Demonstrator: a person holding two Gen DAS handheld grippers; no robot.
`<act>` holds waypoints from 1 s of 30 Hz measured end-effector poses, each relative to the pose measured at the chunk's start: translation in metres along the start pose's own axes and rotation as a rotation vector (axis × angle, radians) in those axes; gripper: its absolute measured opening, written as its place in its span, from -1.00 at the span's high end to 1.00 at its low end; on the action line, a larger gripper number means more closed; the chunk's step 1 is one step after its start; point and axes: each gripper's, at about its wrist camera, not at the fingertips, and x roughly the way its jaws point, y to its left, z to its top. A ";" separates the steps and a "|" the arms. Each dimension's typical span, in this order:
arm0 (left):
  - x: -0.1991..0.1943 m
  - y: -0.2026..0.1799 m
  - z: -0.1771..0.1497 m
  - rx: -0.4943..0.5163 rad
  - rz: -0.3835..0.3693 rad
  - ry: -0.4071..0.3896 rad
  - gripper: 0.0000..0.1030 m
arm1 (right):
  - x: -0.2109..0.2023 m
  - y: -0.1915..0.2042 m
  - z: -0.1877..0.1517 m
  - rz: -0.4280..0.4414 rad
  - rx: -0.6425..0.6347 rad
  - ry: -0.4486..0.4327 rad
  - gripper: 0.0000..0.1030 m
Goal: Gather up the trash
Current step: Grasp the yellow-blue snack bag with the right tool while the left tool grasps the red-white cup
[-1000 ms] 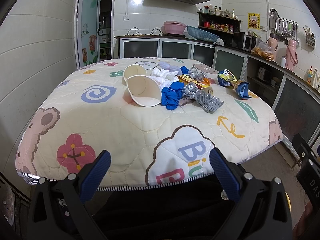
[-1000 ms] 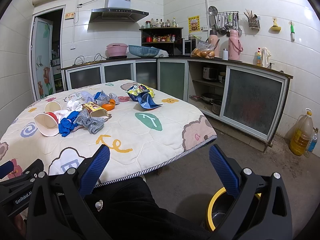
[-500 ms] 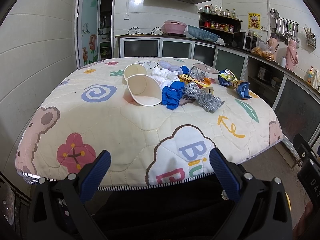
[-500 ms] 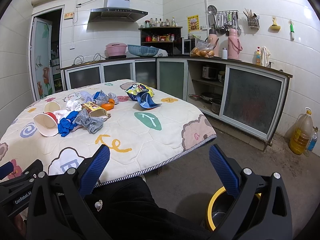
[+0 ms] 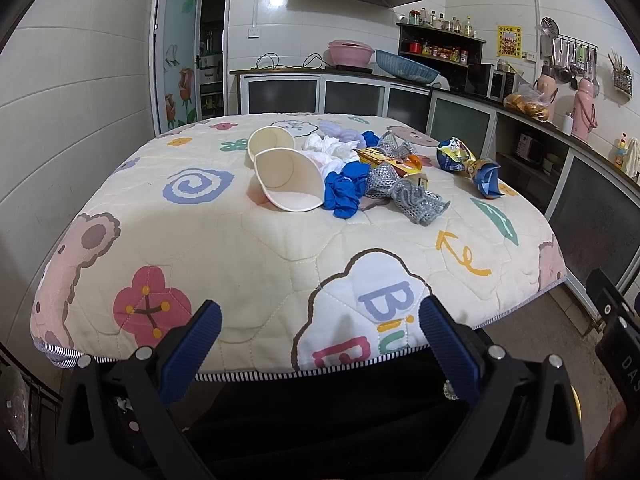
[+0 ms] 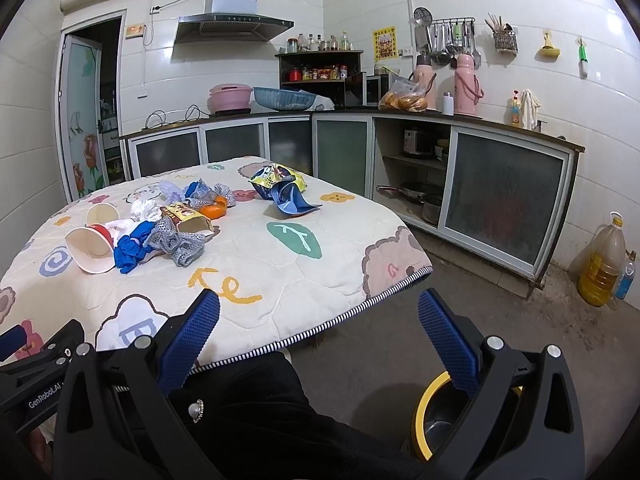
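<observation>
While both my grippers hang spread wide and empty, the trash pile (image 5: 360, 176) sits well ahead on the counter (image 5: 240, 248), nearer my left gripper (image 5: 320, 332) than my right gripper (image 6: 320, 320).

A quilted cover (image 5: 224, 240) printed with flowers, clouds and arrows lies over the table. Behind it, a counter (image 6: 400, 114) with frosted cabinet doors runs along the tiled walls and carries a pink pot (image 6: 231, 96), a blue basket (image 6: 284, 99), a bag of buns (image 6: 404, 100) and two pink flasks (image 6: 466, 84). A range hood (image 6: 234, 26) hangs above. An oil jug (image 6: 602, 264) stands on the floor.
</observation>
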 end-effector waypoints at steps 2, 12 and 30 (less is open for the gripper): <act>0.001 0.000 0.001 -0.004 0.002 0.003 -0.85 | 0.000 0.000 0.001 -0.025 0.002 0.002 -0.85; 0.027 0.029 0.029 -0.050 -0.040 0.050 -0.85 | 0.039 -0.019 0.029 0.015 0.034 0.053 -0.85; 0.105 0.068 0.112 0.046 0.099 0.138 -0.85 | 0.169 -0.025 0.085 0.349 0.005 0.277 -0.85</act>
